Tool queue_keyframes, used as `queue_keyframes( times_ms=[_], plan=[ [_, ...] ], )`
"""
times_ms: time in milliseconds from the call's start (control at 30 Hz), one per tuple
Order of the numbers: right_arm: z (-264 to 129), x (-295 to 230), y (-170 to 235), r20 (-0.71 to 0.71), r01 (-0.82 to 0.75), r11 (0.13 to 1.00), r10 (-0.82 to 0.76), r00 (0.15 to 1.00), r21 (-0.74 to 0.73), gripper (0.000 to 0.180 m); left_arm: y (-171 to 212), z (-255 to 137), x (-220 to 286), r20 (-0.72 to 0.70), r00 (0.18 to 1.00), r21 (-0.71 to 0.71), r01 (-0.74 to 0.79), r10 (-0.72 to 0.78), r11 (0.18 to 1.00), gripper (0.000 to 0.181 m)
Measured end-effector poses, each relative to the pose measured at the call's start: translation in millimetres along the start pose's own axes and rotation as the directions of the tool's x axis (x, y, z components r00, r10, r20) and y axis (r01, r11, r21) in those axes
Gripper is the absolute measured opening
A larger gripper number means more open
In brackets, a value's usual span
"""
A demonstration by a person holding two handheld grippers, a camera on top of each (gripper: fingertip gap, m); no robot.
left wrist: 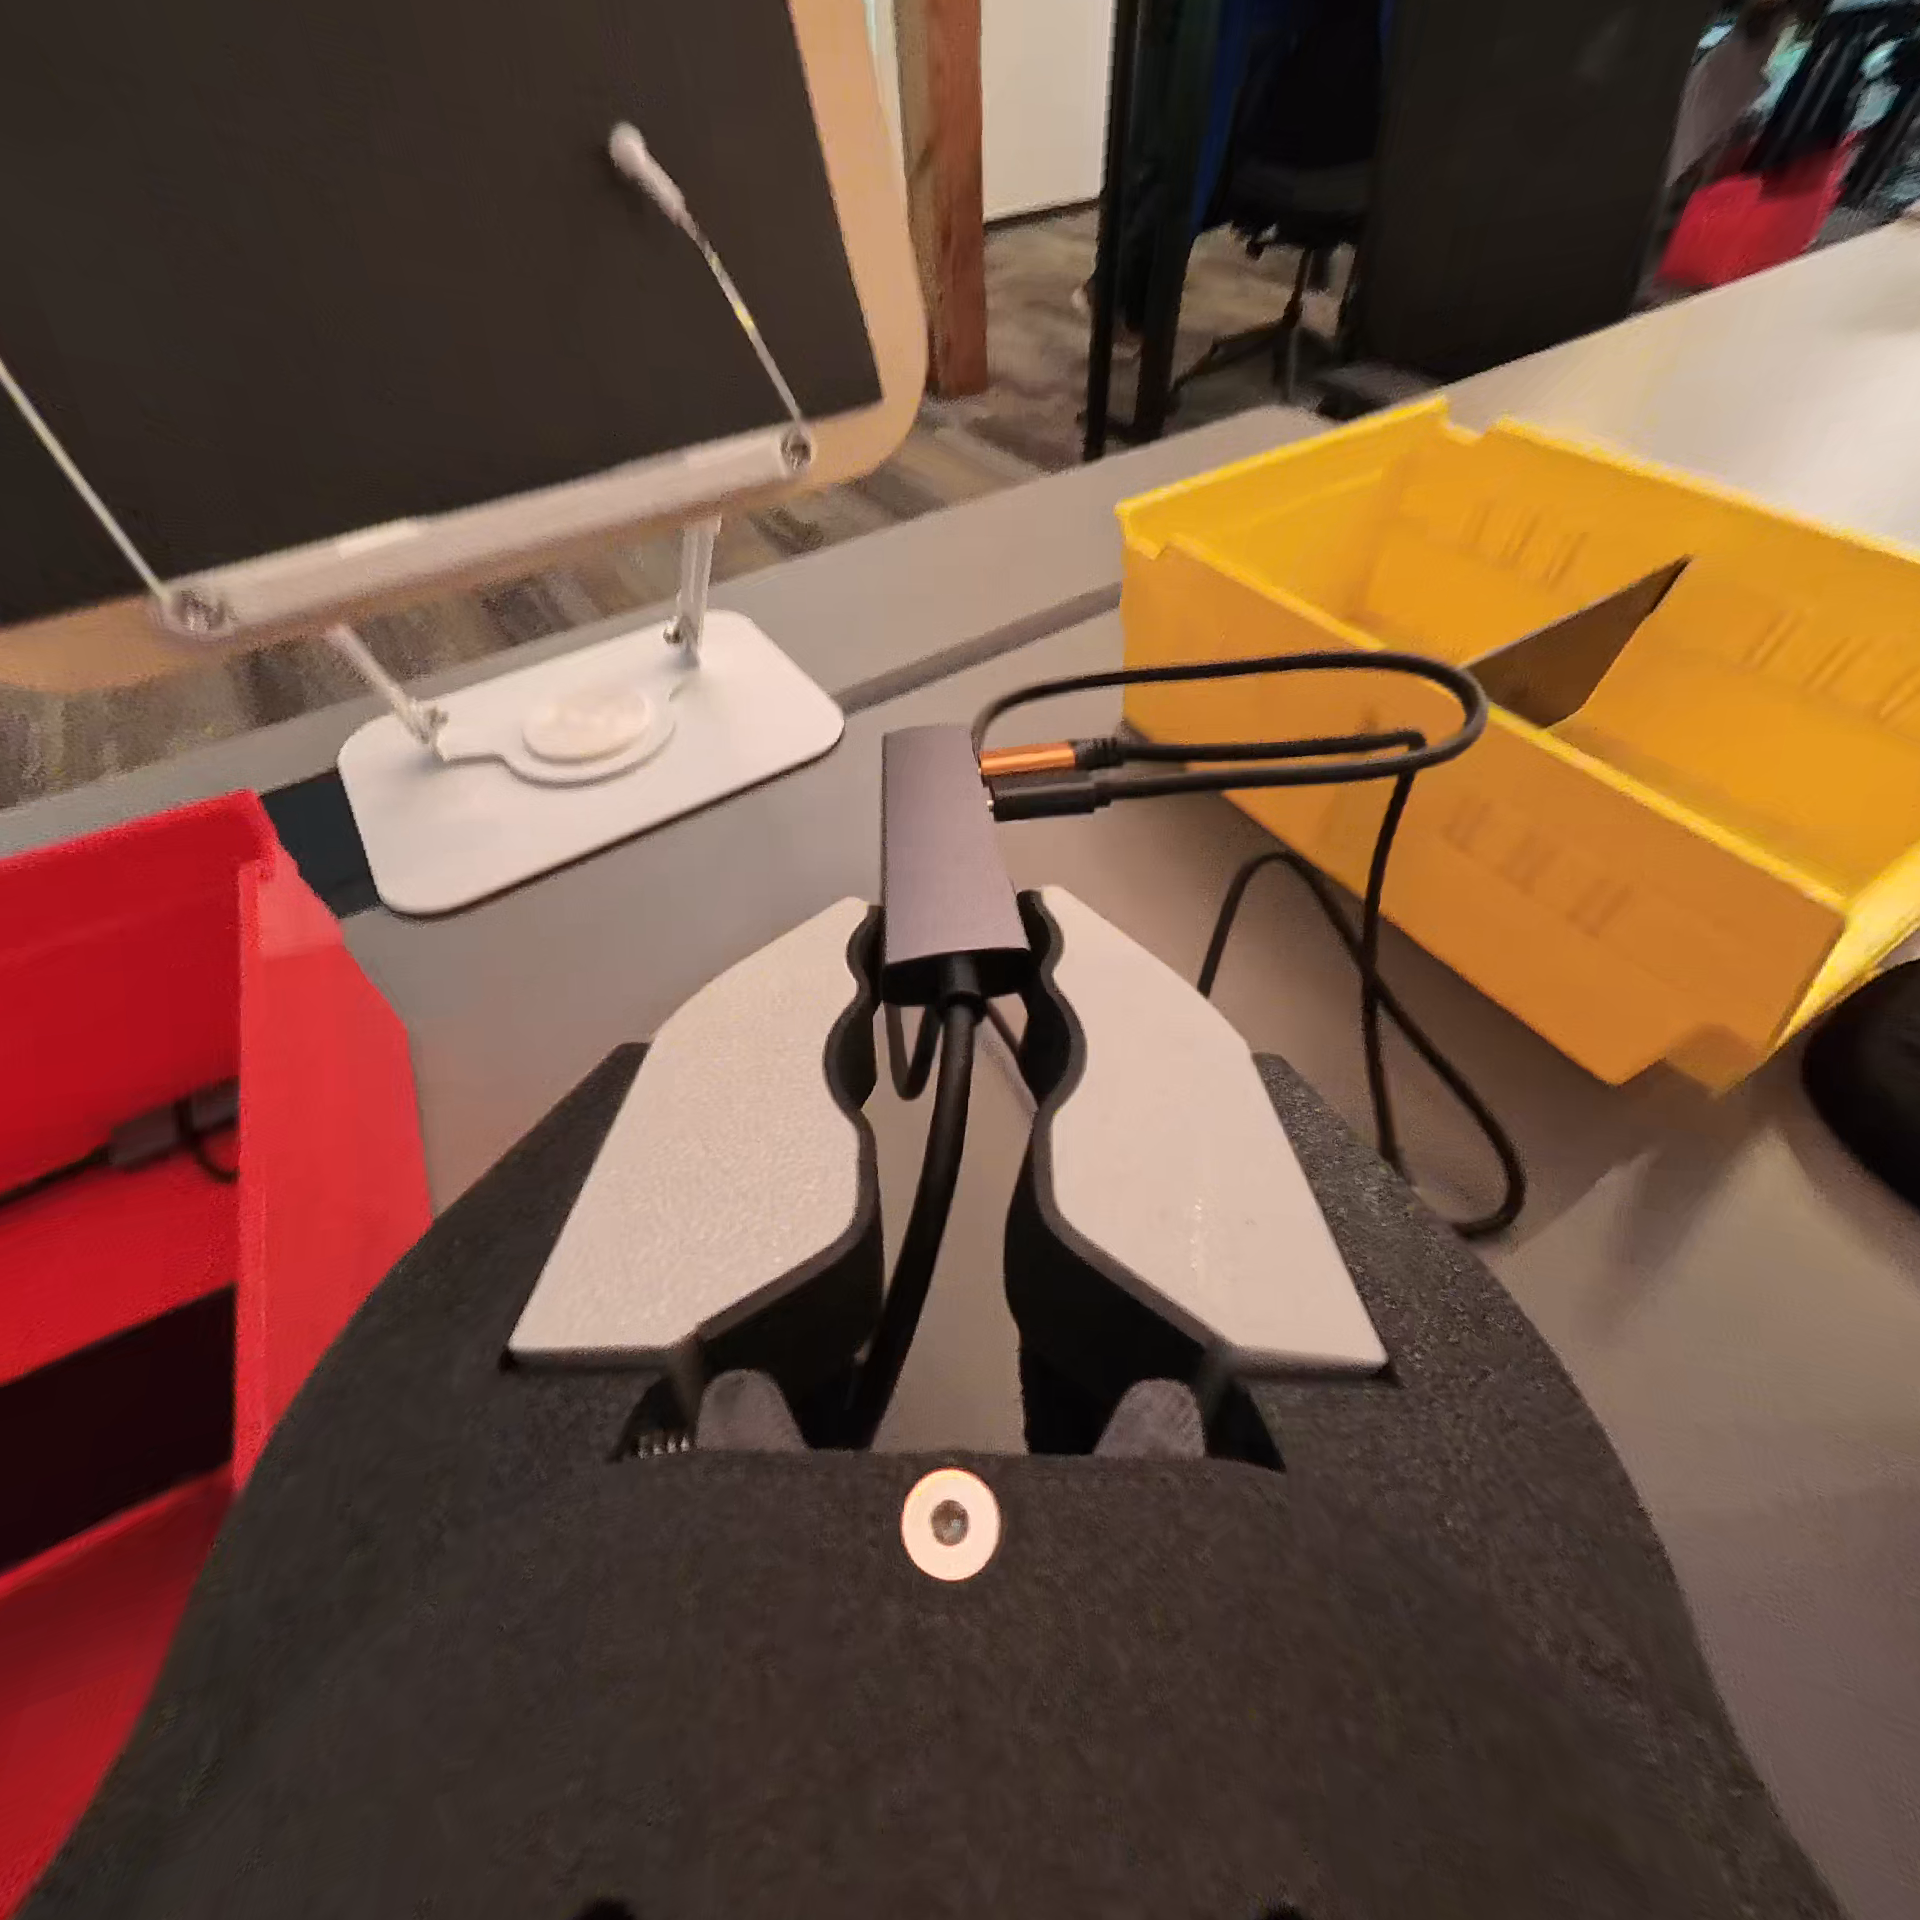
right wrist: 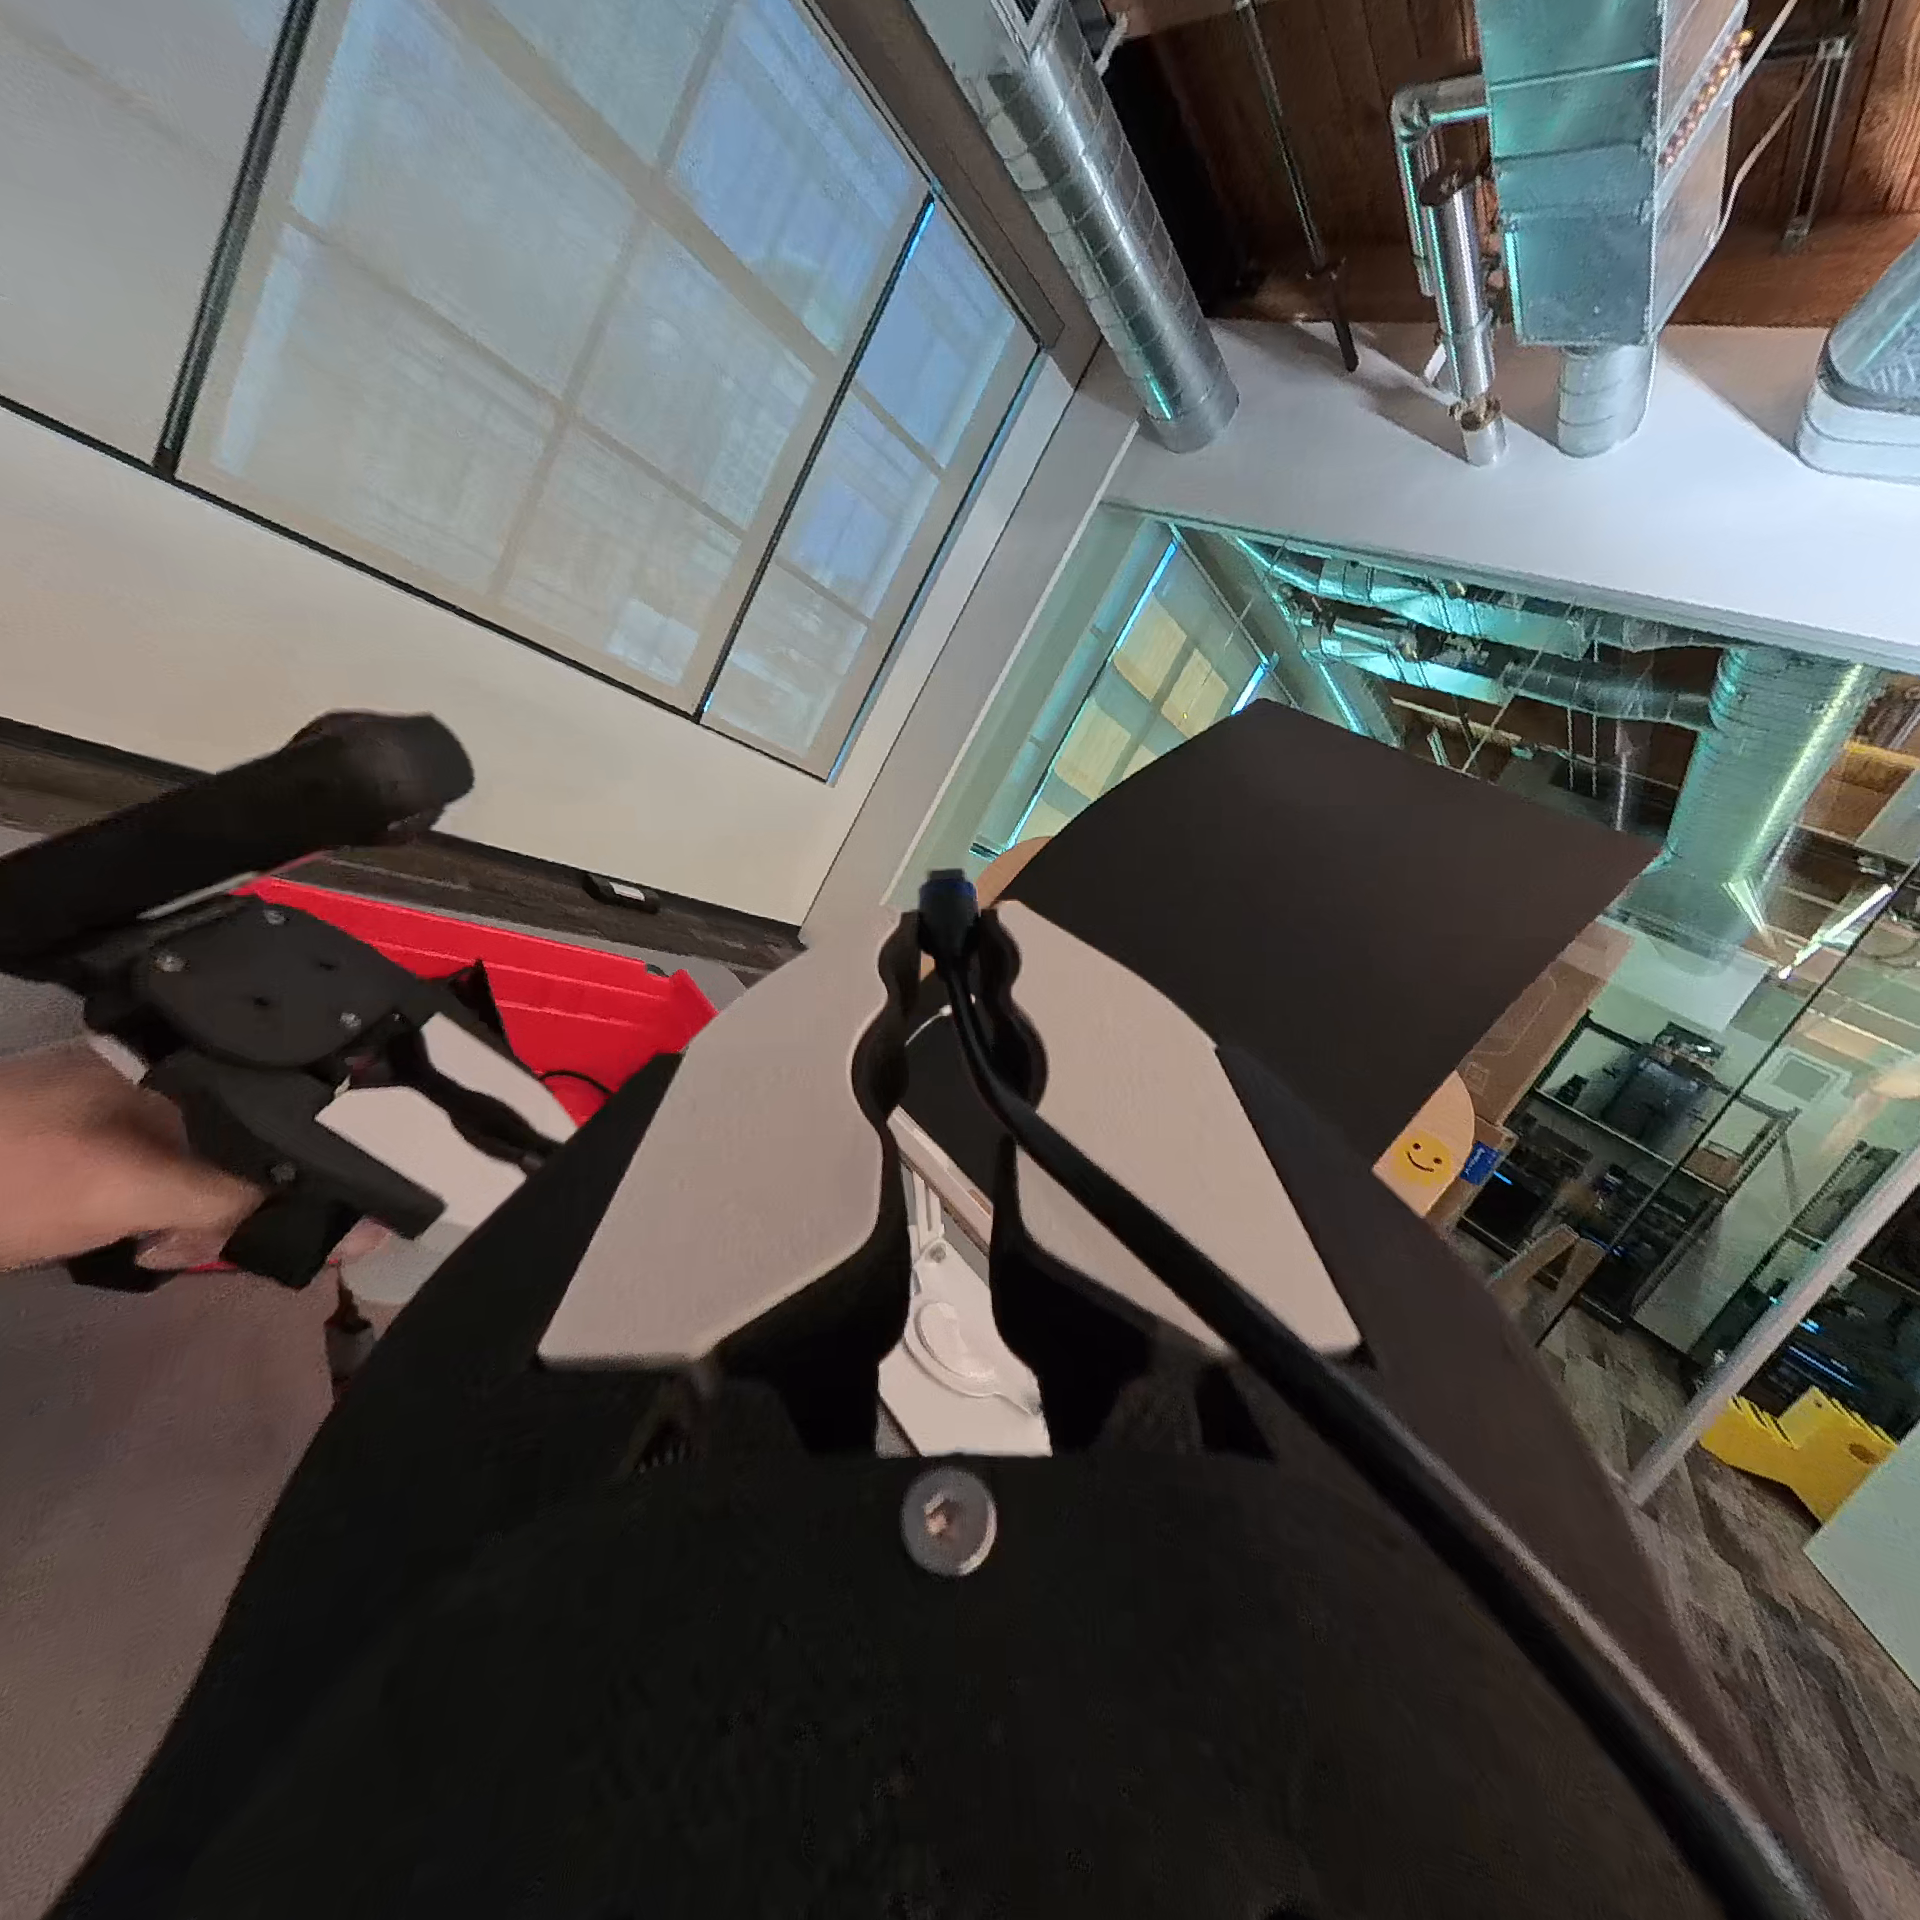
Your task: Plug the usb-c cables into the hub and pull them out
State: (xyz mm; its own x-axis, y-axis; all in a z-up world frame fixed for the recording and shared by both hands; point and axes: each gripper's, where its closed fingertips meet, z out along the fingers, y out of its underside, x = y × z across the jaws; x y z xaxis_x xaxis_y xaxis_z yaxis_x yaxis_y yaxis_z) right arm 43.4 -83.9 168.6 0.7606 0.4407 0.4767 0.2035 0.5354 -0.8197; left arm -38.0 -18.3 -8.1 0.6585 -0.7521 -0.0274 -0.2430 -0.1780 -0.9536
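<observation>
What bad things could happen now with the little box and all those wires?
The left gripper pinches only the near end of the hub, so a push from a plug might twist it loose. Two plugs sit in its side, and their cable loops by the yellow bin, where it may snag. The right gripper holds its plug aimed up at the ceiling, so lining it up could go wrong.

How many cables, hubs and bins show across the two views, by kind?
Hub: 1, the grey hub held in the left tool.
Cable plugs: 3, orange plug and black plug at the hub's side, blue-tipped plug in the right tool.
Bins: 2, red bin, yellow bin.
Total: 6.
</observation>
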Motion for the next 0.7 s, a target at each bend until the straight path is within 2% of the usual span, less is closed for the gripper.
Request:
queue_keyframes(
  times_ms=[100,333,533,700],
  plan=[
    [2.2,-1.2,3.5,-0.001,0.004,1.0,-0.004,1.0,-0.019,0.012,-16.5,0.6,-0.2,-0.051,0.998,0.057,0.05,-0.047,0.997,0.024],
    [8.2,-8.5,13.0,0.017,0.009,0.999,-0.009,1.0,-0.051,0.012,-6.1,1.2,1.6,-0.11,0.988,0.15,0.128,-0.112,0.98,0.023],
    [18.0,-23.2,27.8,0.048,0.024,0.989,-0.017,0.999,-0.143,0.012,-15.8,-8.8,2.6,-0.148,0.982,0.29,0.154,-0.115,0.944,0.023],
    [34.7,-55.8,36.6,0.089,-0.185,0.963,0.205,0.975,-0.194,0.012,-17.6,-14.0,-4.3,-0.154,0.975,0.361,0.206,-0.16,0.91,0.023]
  ],
)
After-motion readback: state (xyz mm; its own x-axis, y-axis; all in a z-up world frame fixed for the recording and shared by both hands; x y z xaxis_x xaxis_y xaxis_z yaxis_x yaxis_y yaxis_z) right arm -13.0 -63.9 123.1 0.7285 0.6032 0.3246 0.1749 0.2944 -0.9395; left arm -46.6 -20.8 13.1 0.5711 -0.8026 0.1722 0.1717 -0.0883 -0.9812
